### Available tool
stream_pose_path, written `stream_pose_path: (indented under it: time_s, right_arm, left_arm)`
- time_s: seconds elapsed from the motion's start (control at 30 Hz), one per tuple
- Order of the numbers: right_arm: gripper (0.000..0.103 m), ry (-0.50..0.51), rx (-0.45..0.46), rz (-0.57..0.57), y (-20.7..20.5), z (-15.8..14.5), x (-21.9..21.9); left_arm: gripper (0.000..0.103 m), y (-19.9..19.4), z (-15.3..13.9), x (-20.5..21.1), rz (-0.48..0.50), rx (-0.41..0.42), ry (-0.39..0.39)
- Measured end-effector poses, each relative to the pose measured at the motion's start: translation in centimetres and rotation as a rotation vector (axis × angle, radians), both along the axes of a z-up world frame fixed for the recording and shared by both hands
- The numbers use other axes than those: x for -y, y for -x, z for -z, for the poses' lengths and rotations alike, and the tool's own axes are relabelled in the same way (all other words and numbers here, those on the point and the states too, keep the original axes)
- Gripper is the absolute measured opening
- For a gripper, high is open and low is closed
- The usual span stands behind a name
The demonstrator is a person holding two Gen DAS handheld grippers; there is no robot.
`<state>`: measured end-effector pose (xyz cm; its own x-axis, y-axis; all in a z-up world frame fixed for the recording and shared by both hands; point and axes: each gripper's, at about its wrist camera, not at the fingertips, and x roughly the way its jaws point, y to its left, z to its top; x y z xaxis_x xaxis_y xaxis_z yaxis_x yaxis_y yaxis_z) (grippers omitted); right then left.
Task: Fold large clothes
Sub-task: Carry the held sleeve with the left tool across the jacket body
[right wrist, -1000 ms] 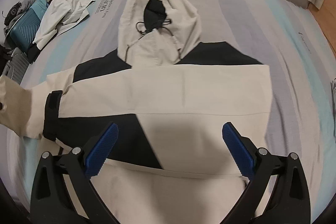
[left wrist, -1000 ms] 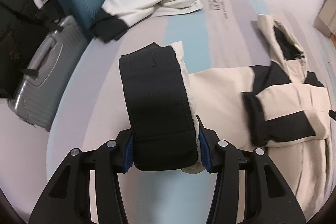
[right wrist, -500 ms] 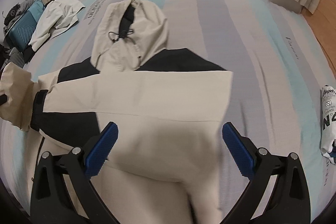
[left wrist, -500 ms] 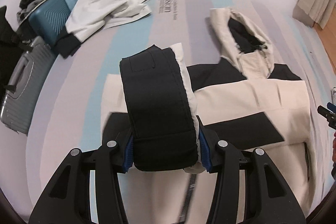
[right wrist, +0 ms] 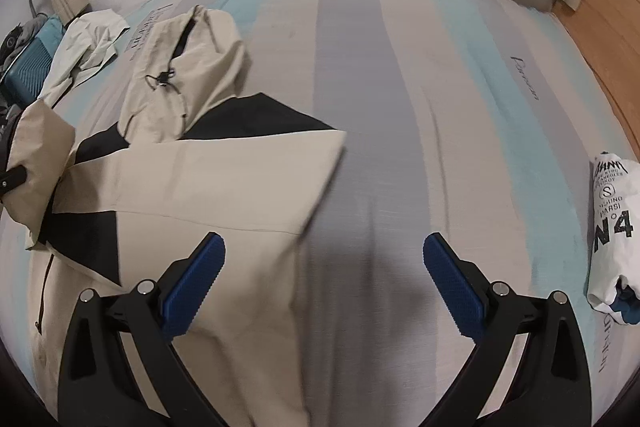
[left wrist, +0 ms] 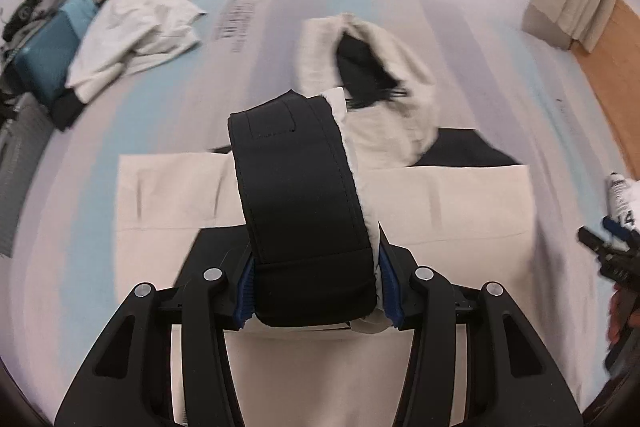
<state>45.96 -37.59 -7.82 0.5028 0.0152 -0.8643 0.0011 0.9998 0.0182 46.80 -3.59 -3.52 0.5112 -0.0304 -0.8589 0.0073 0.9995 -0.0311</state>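
A cream and black hooded jacket [right wrist: 224,183] lies flat on a striped bed, its hood [left wrist: 400,87] pointing to the far side. My left gripper [left wrist: 316,291] is shut on the black cuff of one sleeve [left wrist: 300,195], held above the jacket's body [left wrist: 452,203]. That lifted sleeve [right wrist: 36,139] shows at the left edge of the right wrist view. My right gripper [right wrist: 324,283] stands open and empty over bare bedding beside the jacket's right edge; it also shows at the right edge of the left wrist view [left wrist: 608,251].
A second pale garment [left wrist: 132,35] lies bunched at the bed's far left beside a teal suitcase [left wrist: 48,43]. A white printed bag [right wrist: 612,227] rests on the bed [right wrist: 400,107] at the right. Curtains [left wrist: 576,3] and wood floor [right wrist: 616,27] lie beyond the right corner.
My left gripper carried the sleeve cuff rightward across the jacket, from beside it to over its body. My right gripper slid right, off the jacket onto bare bedding, still open.
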Motion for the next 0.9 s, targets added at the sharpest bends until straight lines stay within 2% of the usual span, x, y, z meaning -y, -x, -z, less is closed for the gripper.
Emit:
stream_pose_path:
  time_s: [0.1,0.33,0.6,0.9]
  right_arm:
    - [0.096,-0.007,-0.003,0.008,0.1,0.3,1.4]
    - [0.096,-0.007,-0.020,0.023,-0.2,1.4,4.6]
    - [0.096,-0.028,-0.029,0.066,-0.7,2.6,7.1]
    - [0.096,-0.043,-0.055,0.092,-1.6,4.4,8.4]
  left_arm:
    - [0.048,-0.6,0.9,3.9,0.023,-0.001,0.027]
    - [0.048,-1.3,4.0,12.2,0.096,-0.031,0.002]
    - [0.048,-2.6,6.4,15.7,0.118,-0.069,-0.002]
    - [0.048,-3.9,8.6,18.3,0.152,-0.093,-0.043]
